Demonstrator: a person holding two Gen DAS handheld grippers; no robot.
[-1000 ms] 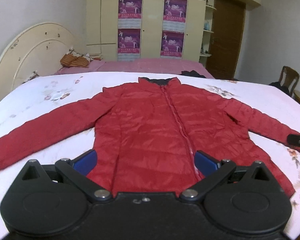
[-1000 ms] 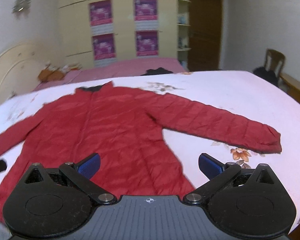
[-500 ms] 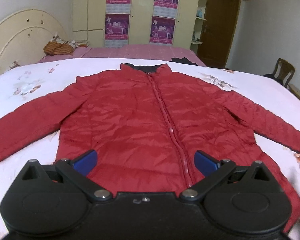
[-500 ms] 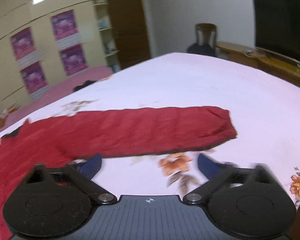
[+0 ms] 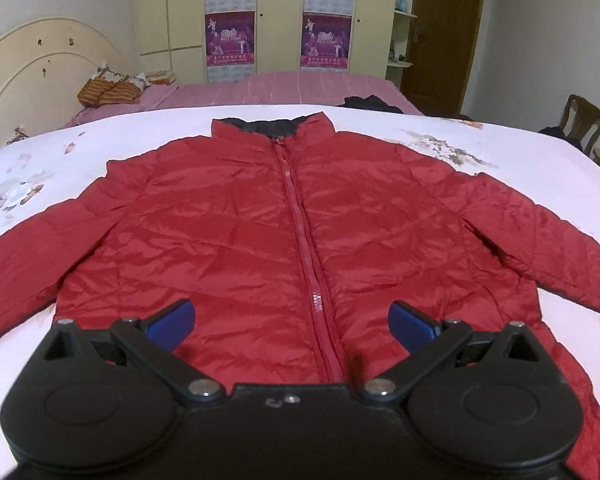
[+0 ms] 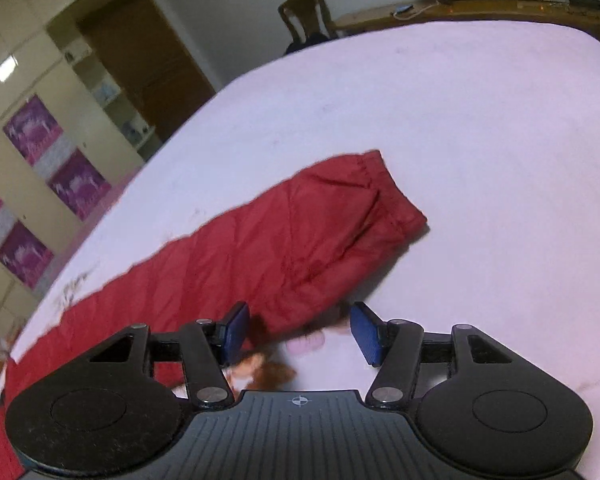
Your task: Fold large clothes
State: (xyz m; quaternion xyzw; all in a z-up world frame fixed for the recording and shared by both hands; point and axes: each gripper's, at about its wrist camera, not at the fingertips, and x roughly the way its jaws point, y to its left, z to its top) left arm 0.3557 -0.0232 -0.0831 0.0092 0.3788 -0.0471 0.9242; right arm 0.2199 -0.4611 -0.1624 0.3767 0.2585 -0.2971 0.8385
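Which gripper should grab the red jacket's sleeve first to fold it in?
Probably the right hand-held gripper: it is open, close to the sleeve near the cuff. The left hand-held gripper hovers over the jacket's middle.

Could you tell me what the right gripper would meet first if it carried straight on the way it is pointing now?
Most likely the cuff end of the red quilted jacket sleeve, lying flat on the white floral bedsheet just ahead of the open right gripper; depth is hard to judge.

Jacket (image 5: 300,232) lies flat on bed (image 5: 480,152), front up, collar at far side, sleeves spread left and right. Left hand-held gripper (image 5: 292,320) over jacket's bottom part. Right hand-held gripper (image 6: 300,332) just before sleeve end (image 6: 360,216). Chair (image 5: 584,120) beyond bed, right.
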